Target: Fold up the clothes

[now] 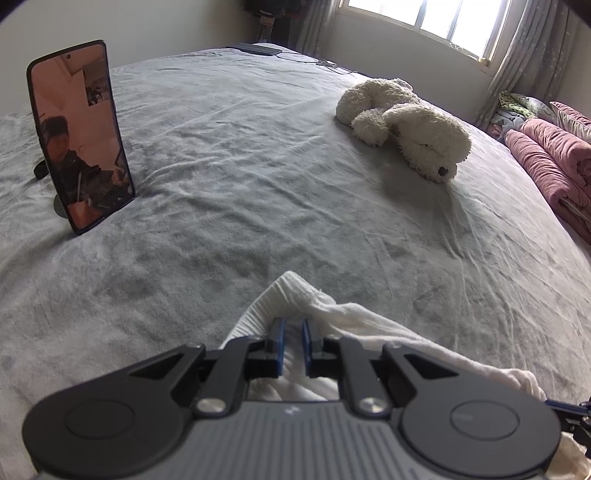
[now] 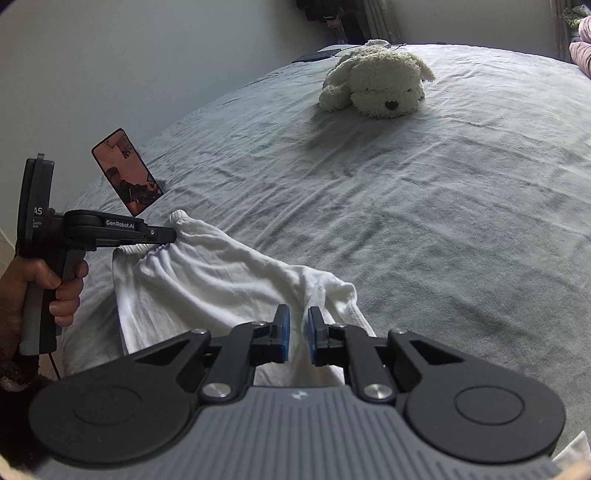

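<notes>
- My left tongs [image 1: 291,325] are clenched on the bunched edge of a white garment [image 1: 354,317], the blue pads [image 1: 281,343] drawn close with cloth pinched between them at the tips; seen from the right wrist, the left tongs [image 2: 171,234] bite the gathered waistband at the garment's far corner.
- My right tongs [image 2: 297,314] are likewise clamped on the white garment [image 2: 207,273], at the opposite corner (the cloth rises in a ridge right at the pad tips, though the exact pinch point is partly hidden by the fabric itself).
- The garment hangs stretched between my two grips, lifted at both corners, its lower part draping down onto the near edge of the bed [image 2: 424,206], which is covered in a rumpled grey sheet.
- The person's left hand [image 2: 44,291] wraps the grey handle of the left tool, at the left edge of the right-wrist view.
- A phone [image 1: 79,136] stands propped upright on the bed, well to the left of the garment, its screen lit with a pinkish video picture.
- A cream plush dog [image 1: 406,125] lies on its belly farther up the bed, well apart from the garment.
- Rolled pink bedding [image 1: 546,158] sits beside the bed at right, below a bright window [image 1: 428,18] with pale curtains.
</notes>
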A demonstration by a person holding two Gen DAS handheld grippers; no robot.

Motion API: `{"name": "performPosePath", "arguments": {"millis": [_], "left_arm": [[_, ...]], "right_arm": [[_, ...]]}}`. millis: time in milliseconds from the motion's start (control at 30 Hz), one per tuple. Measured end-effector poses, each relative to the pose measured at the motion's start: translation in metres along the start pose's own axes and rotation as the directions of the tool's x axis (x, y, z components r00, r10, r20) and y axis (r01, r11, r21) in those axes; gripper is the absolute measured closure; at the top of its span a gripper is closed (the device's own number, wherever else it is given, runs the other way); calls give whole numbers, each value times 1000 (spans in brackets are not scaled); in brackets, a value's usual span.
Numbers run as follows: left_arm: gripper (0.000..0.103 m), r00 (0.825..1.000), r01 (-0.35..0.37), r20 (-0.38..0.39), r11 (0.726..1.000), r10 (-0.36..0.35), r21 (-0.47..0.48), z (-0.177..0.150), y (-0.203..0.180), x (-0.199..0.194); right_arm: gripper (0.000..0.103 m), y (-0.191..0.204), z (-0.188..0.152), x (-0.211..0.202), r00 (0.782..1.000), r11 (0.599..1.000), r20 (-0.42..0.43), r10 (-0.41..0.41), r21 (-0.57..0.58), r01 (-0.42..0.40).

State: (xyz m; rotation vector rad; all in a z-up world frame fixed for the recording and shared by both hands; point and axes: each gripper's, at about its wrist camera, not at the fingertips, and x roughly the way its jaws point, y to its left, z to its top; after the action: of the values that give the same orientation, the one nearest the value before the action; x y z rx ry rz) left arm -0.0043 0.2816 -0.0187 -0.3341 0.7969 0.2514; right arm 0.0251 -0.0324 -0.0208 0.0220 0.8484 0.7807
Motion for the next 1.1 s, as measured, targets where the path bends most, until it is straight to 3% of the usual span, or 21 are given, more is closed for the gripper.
{"name": "performPosePath", "arguments": {"millis": [67, 133, 200, 233, 333, 467, 567, 667, 733, 833, 900, 1000, 1100], "left_arm": [[92, 1000, 5, -2, 1000, -5, -4, 0, 0, -1], [92, 1000, 11, -5, 1000, -11, -9, 0, 1, -2], [92, 1000, 16, -7, 1000, -17, -13, 0, 1, -3], [92, 1000, 19, -8, 1000, -19, -15, 1, 1, -3], [92, 999, 38, -13, 999, -38, -31, 2, 3, -3], [92, 998, 63, -19, 997, -64, -52, 4, 6, -2], [92, 996, 82, -22, 994, -83, -68, 5, 8, -1], [92, 996, 83, -26, 993, -86, -81, 5, 9, 1], [92, 996, 80, -26, 993, -83, -86, 5, 10, 2], [92, 996, 79, -22, 993, -81, -87, 5, 12, 2], [92, 997, 74, -22, 994, -76, -80, 4, 12, 3], [92, 997, 69, -23, 995, -71, -79, 5, 12, 4], [92, 996, 89, -6, 992, -90, -91, 8, 16, -3]], "right_arm": [[82, 0, -1, 4, 1000, 1000, -8, -19, 4, 19], [81, -8, 0, 5, 1000, 999, -2, -23, 44, 23], [65, -17, 3, 5, 1000, 995, -4, 14, 96, -14], [61, -21, 4, 6, 1000, 993, -8, 27, 114, -26], [60, -31, 10, 14, 998, 983, -20, 60, 174, -56], [59, -51, 15, 24, 979, 915, 10, 204, 354, -194], [59, -62, 15, 34, 964, 855, 35, 264, 454, -250], [67, -69, 13, 42, 962, 813, 67, 264, 521, -259], [95, -70, 14, 37, 971, 820, 110, 212, 521, -238], [97, -71, 16, 24, 975, 845, 186, 118, 498, -197], [97, -73, 16, 32, 986, 856, 145, 78, 497, -141], [98, -73, 16, 38, 990, 866, 117, 74, 484, -122], [91, -75, 16, 30, 991, 872, 110, 80, 474, -123]]}}
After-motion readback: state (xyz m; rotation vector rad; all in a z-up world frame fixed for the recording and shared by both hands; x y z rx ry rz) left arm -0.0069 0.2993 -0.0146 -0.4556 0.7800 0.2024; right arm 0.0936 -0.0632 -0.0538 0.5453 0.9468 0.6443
